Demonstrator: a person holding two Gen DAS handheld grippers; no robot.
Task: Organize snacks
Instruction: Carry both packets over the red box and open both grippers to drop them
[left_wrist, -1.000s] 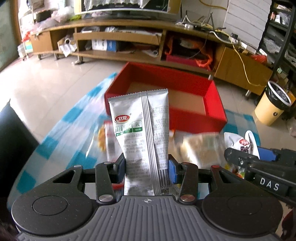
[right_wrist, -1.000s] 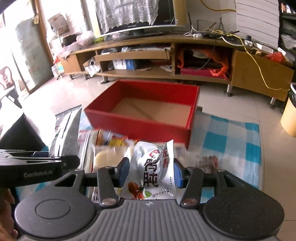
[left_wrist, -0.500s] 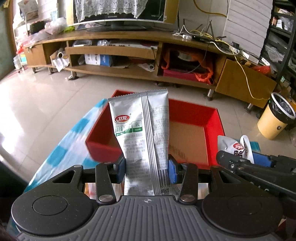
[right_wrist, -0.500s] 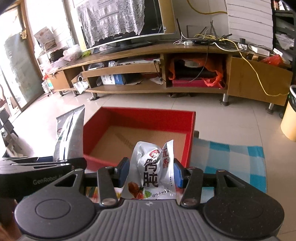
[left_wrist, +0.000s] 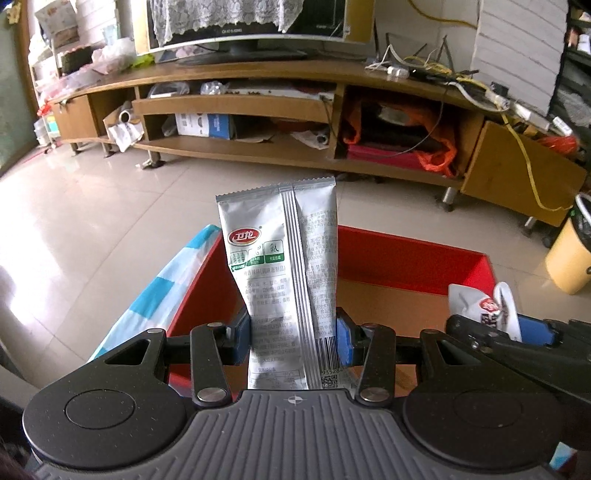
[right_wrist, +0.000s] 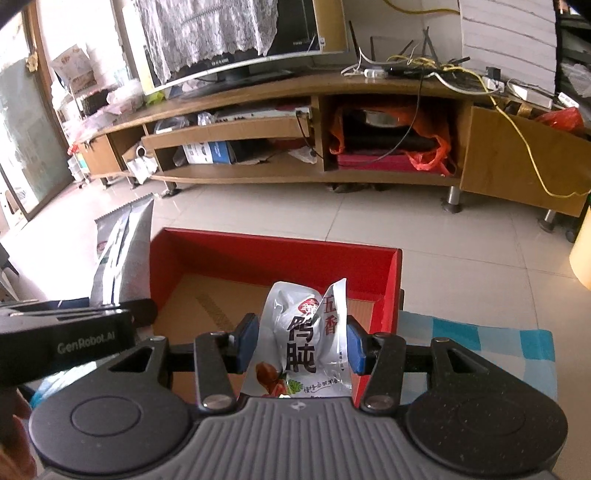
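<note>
My left gripper (left_wrist: 293, 338) is shut on a tall silver snack packet (left_wrist: 284, 266) with a red logo, held upright over the near left part of a red box (left_wrist: 413, 254). In the right wrist view my right gripper (right_wrist: 301, 343) is shut on a crumpled white snack bag (right_wrist: 306, 332) with black characters, hanging over the red box (right_wrist: 277, 254). The box floor is bare brown cardboard. Each gripper shows in the other's view: the right one (left_wrist: 517, 332) at the right edge, the left one (right_wrist: 74, 332) at the left with its silver packet (right_wrist: 125, 251).
The box sits on a blue and white checked cloth (right_wrist: 476, 339) on a tiled floor. A long wooden TV stand (left_wrist: 295, 110) with cluttered shelves runs across the back. A yellow bin (left_wrist: 569, 254) stands at the right.
Both grippers have carried their packets forward from above the loose snacks on the cloth to above the red box. The grips have stayed the same.
</note>
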